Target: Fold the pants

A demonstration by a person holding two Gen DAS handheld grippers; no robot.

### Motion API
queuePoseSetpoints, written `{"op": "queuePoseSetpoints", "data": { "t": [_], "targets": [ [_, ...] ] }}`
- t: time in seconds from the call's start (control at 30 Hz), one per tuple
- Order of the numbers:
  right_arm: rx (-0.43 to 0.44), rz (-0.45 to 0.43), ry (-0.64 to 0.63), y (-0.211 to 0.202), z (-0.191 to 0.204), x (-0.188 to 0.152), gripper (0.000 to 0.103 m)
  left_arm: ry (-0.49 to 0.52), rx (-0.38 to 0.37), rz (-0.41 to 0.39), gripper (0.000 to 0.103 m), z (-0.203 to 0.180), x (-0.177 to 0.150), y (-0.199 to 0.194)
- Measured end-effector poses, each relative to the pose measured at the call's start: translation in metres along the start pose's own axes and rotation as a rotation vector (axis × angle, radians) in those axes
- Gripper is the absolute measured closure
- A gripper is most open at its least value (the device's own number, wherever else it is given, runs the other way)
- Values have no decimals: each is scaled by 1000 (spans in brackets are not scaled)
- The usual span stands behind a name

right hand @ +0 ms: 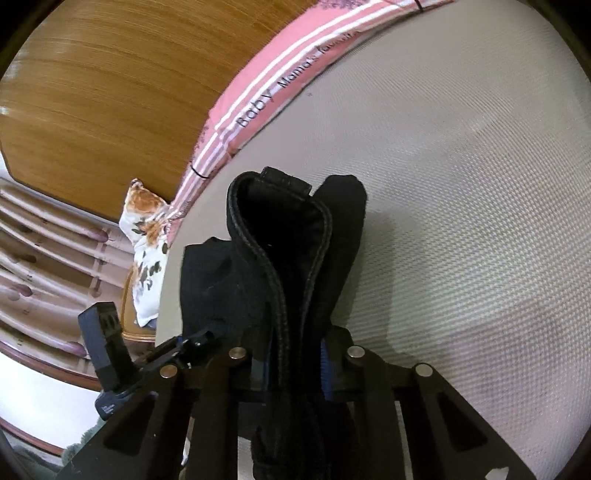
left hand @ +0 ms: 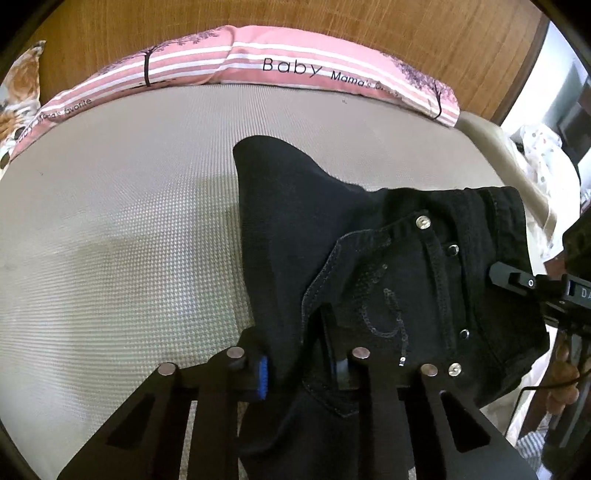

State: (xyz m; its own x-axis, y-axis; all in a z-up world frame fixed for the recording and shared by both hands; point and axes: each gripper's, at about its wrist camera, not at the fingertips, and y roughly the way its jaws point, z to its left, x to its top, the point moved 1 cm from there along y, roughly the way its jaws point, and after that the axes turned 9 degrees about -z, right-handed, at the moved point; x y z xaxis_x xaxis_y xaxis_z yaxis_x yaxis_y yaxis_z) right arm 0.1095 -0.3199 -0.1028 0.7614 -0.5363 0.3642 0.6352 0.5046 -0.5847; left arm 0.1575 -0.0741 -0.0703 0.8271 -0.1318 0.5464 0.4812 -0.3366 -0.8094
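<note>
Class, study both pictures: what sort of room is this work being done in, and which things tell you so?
Most likely a bedroom. The black pants are held over a mattress, a pink striped pillow lies along its far edge, and a wooden headboard stands behind it.

"Baby", "Mama's favorite" on the pink striped pillow (left hand: 258, 59); "DA" on the right hand-held gripper (left hand: 517, 280).

Between our left gripper (left hand: 301, 363) fingers: pants (left hand: 388, 266), black, tonal stitching, silver rivets, sequin motif on the pocket. Our gripper pads (left hand: 262, 376): blue on black frames. Beneath both of our grippers: bed (left hand: 122, 229), beige, fine woven check. Ahead of the left gripper: pillow (left hand: 258, 62), pink with white stripes, black lettering, dark tree prints. Behind it: headboard (left hand: 332, 22), orange-brown wood grain. Left of our right gripper (right hand: 293, 363): cushion (right hand: 147, 236), white with orange flowers.
</note>
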Motion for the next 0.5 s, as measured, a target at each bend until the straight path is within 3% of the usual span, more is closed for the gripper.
{"op": "queuePoseSetpoints", "data": {
  "t": [0.2, 0.5],
  "targets": [
    [25, 15, 7, 6, 15, 4, 84, -24, -16, -10, 85, 12, 3, -15],
    [81, 56, -16, 46, 47, 19, 85, -65, 35, -53, 86, 55, 22, -29]
  ]
}}
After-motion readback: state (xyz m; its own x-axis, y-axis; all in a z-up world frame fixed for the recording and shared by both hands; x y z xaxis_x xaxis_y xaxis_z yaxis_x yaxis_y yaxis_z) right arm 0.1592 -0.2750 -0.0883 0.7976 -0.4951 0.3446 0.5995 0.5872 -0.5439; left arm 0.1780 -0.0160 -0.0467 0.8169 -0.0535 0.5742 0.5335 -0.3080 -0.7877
